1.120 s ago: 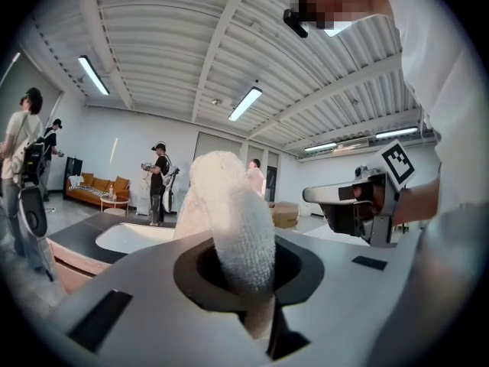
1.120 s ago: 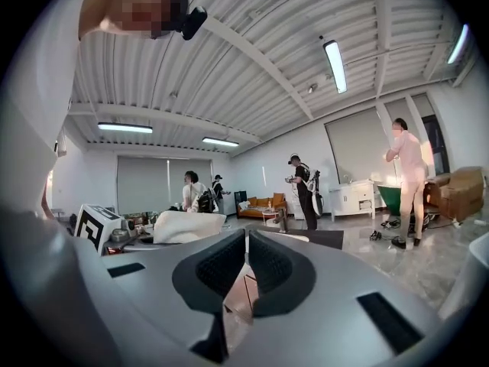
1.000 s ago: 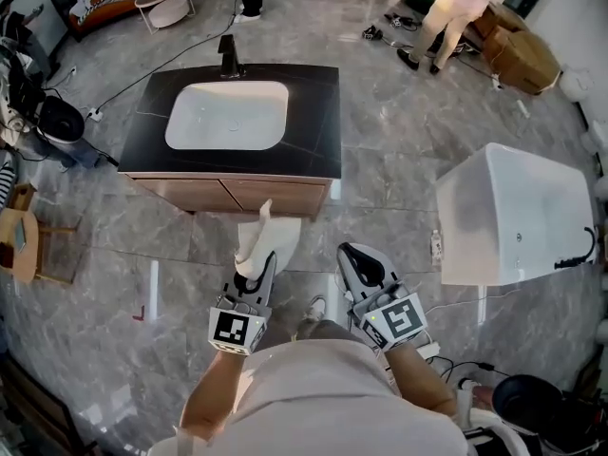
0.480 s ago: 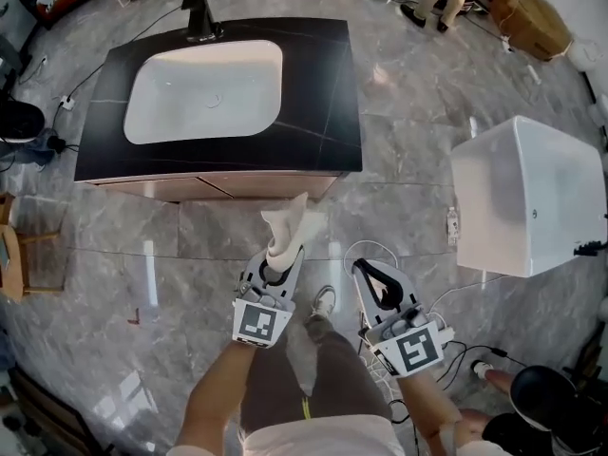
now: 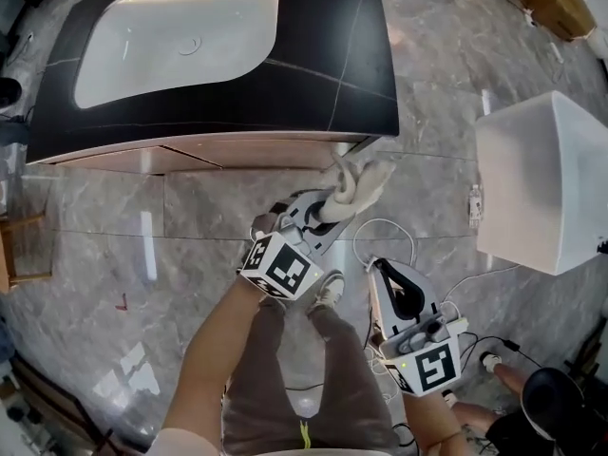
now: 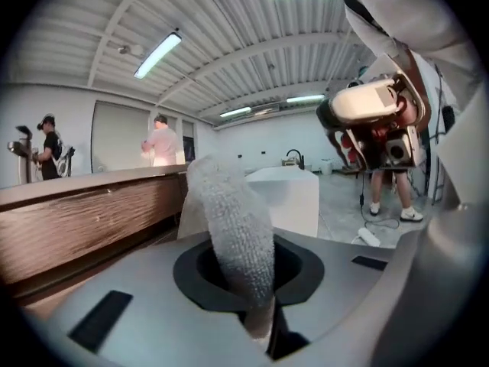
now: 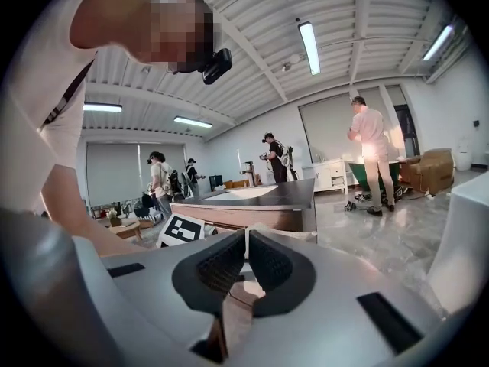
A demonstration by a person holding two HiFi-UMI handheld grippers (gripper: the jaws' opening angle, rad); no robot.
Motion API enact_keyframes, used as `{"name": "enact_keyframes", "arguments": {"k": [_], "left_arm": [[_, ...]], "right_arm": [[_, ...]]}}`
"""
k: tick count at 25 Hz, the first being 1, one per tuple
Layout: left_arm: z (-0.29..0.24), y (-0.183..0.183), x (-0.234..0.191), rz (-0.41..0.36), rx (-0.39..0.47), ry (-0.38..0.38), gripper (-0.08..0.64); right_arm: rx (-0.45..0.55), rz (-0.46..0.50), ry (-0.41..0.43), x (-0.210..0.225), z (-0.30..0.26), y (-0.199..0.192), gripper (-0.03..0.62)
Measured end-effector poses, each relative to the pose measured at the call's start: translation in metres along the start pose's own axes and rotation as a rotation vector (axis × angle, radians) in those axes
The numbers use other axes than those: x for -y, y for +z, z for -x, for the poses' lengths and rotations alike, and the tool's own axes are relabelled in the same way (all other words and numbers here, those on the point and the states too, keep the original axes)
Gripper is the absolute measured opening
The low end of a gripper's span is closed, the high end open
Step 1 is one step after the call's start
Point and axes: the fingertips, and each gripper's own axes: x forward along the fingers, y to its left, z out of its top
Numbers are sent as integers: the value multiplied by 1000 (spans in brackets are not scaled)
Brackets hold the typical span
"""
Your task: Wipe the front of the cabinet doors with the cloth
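Note:
A wooden vanity cabinet with two doors [image 5: 242, 150] stands under a black countertop [image 5: 356, 60] holding a white basin [image 5: 176, 31]. My left gripper [image 5: 326, 207] is shut on a white terry cloth [image 5: 354, 183], whose free end hangs close to the right door's lower right corner; contact with the door cannot be told. In the left gripper view the cloth [image 6: 233, 232] sticks up from the closed jaws, with the wooden cabinet front [image 6: 84, 216] to its left. My right gripper [image 5: 397, 293] hangs lower right, shut and empty, its jaws pressed together in the right gripper view [image 7: 243, 262].
A white box-shaped unit [image 5: 546, 183] stands on the marble floor to the right. Cables [image 5: 404, 245] and a power strip lie near my feet. Other people [image 7: 370, 155] stand far back in the room.
I have come closer to the cabinet. My left gripper has swung up and to the right with the cloth, toward the right door's lower corner. The right gripper stayed low.

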Motion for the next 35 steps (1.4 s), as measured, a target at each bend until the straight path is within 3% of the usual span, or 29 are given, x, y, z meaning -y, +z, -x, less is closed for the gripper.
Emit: {"name": "enact_keyframes", "arguments": {"k": [2, 4, 8, 15, 22, 27, 29, 30, 33, 35], "left_arm": [[-12, -18, -7, -71, -25, 15, 59], [-16, -35, -23, -70, -26, 72, 58], [6, -64, -71, -22, -29, 287, 58], [119, -104, -146, 56, -17, 645, 58], [220, -145, -188, 142, -82, 886, 58], [291, -171, -213, 264, -100, 1068, 58], [297, -171, -201, 266, -99, 1080, 58], [286, -168, -188, 238, -97, 1049, 58], [207, -150, -127, 98, -110, 806, 58], [135, -142, -79, 104, -105, 599, 58]], "right_arm": [[-2, -6, -1, 7, -6, -22, 41], [-7, -3, 7, 14, -13, -39, 41], [-17, 16, 22, 15, -30, -62, 41], [14, 14, 51, -15, -60, -71, 41], [28, 30, 108, -43, -74, -70, 41], [26, 33, 111, -56, -79, -63, 41], [23, 26, 100, -54, -75, -63, 41], [22, 20, 94, -52, -72, -63, 41], [16, 6, 76, -40, -64, -66, 41], [14, 3, 64, -31, -61, -71, 41]]}}
